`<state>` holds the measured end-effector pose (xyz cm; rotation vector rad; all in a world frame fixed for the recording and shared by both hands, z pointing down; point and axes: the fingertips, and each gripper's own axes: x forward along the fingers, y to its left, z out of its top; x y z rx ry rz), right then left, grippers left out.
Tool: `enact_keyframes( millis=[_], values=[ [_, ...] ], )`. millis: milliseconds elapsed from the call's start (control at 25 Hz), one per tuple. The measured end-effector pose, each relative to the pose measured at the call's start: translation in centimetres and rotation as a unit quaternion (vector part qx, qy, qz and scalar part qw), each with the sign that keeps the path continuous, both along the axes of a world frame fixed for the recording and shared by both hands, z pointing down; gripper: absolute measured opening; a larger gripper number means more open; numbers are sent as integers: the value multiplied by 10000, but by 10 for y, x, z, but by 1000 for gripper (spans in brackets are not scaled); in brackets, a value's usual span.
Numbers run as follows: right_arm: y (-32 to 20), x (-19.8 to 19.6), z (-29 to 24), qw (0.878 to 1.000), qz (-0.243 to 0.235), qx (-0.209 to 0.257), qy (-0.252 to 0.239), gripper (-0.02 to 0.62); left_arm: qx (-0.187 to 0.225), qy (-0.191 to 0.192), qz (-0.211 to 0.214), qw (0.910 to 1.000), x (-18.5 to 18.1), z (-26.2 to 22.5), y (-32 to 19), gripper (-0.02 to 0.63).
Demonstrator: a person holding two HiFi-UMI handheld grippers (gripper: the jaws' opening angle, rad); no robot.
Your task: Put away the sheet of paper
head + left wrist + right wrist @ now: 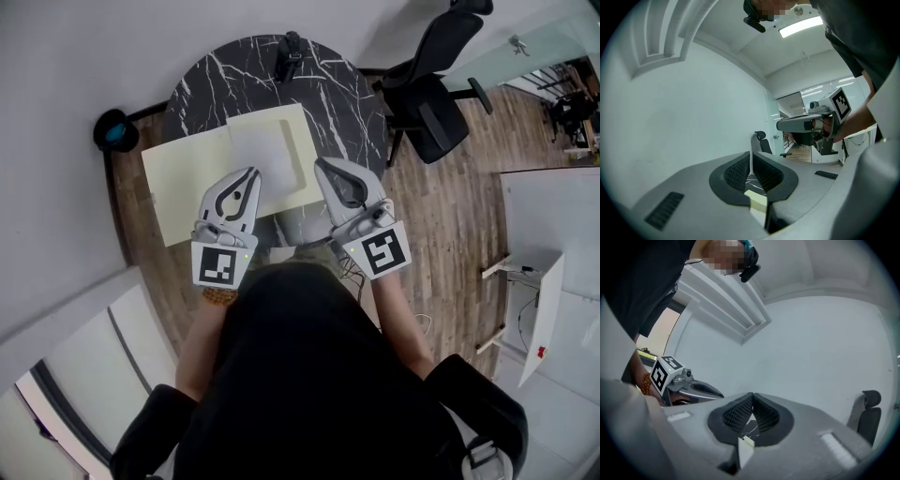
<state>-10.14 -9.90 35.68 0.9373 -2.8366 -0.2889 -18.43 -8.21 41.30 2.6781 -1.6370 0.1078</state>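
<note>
Both pairs of jaws are closed on thin card. The left gripper [249, 176] pinches the near edge of the pale-yellow folder [187, 183], and the right gripper [321, 166] pinches its right edge. The sheet of paper [267, 150] lies flat on the open folder, between the two tips, on the round marble table [342, 94]. A black device [291, 56] sits at the table's far rim and an office chair [431, 94] stands just off its right side, both apart from the folder.

The room is evenly bright under a ceiling strip light [799, 26], with soft shadows. My gripper views bulge, with dark corners.
</note>
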Motion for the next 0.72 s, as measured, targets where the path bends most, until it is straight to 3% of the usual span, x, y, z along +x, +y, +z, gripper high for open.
enact_keyframes(
  millis=[160,360,720],
  values=[
    [-5,-4,-5,9970,13,-364,-687,-2,-30,-21,-112,9999,-12,5,7,29],
    [3,-31,-1,9984,-302,-305,-381,-2,-88,-14,-280,9996,-28,9,17,29],
    [6,-50,12,9987,-460,-221,-90,-2,-163,73,-462,9988,-48,15,21,29]
  ],
)
